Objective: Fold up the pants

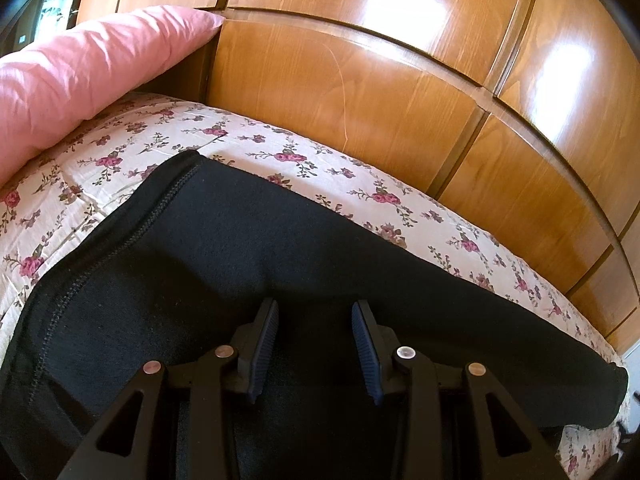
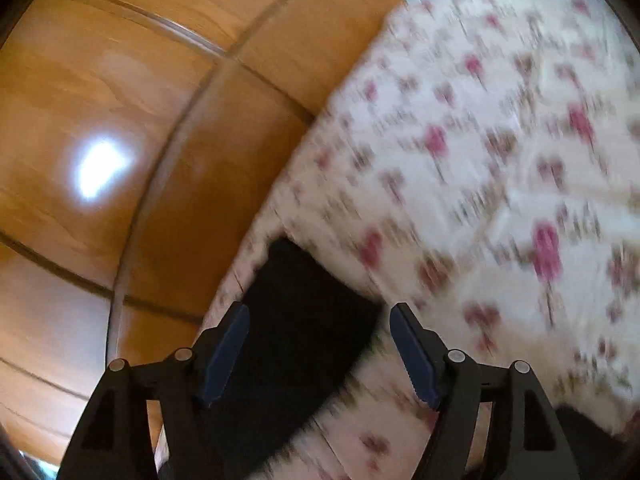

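Black pants lay flat on floral bedsheet, long axis parallel to wooden wardrobe. Left gripper spread above pants; right gripper spread over their end, gripping nothing.

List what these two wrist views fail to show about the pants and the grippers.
- Left wrist view: the black pants run off the bottom and left edges, and the left gripper covers their near part, so their full shape and fold state are unknown.
- Right wrist view: motion blur smears the pants, the floral sheet and the open right gripper; which end of the pants lies there is unreadable.
- Neither view shows any contact with the cloth.
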The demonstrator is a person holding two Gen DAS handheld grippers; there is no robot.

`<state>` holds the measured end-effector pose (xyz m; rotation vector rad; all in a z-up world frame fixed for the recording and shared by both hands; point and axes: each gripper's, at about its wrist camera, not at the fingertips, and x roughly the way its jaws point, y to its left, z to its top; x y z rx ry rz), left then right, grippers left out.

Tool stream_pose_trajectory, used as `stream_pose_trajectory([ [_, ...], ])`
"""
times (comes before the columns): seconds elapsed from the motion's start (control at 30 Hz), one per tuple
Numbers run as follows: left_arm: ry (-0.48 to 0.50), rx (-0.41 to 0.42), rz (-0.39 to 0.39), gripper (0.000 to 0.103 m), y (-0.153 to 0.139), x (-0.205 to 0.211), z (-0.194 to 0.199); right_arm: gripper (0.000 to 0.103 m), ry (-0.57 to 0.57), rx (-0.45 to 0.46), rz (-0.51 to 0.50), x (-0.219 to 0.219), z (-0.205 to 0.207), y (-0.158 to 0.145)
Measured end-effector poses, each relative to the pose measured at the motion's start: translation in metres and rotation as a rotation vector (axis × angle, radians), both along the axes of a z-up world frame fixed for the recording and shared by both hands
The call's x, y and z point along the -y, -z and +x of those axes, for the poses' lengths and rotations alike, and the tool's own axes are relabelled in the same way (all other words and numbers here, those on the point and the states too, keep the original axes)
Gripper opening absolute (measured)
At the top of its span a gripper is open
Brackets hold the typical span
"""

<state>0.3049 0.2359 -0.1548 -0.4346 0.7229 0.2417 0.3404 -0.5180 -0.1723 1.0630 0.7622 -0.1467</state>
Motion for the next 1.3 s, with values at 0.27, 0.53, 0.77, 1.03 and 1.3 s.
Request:
stream_pose_trajectory([
  [0.27, 0.000, 0.002, -0.004, 0.039, 0.000, 0.000, 0.000, 0.019, 0.017, -0.024, 0.015, -0.010, 0.036, 0.025],
  [0.53, 0.000, 0.007, -0.016, 0.039, 0.000, -0.001, -0.001, 0.014, -0.050, 0.390, -0.008, -0.015, 0.036, -0.123],
  [0.77, 0.006, 0.027, -0.049, 0.040, 0.001, -0.004, -0.003, 0.012, 0.013, 0.056, -0.165, 0.025, 0.019, -0.055],
  [1.03, 0.009, 0.028, -0.050, 0.040, 0.002, -0.004, -0.002, 0.020, 0.029, -0.037, -0.185, 0.021, -0.013, 0.027],
  [1.3, 0.010, 0.023, -0.047, 0.040, 0.002, -0.003, -0.002, 0.059, -0.116, 0.042, -0.518, -0.077, -0.024, -0.029],
])
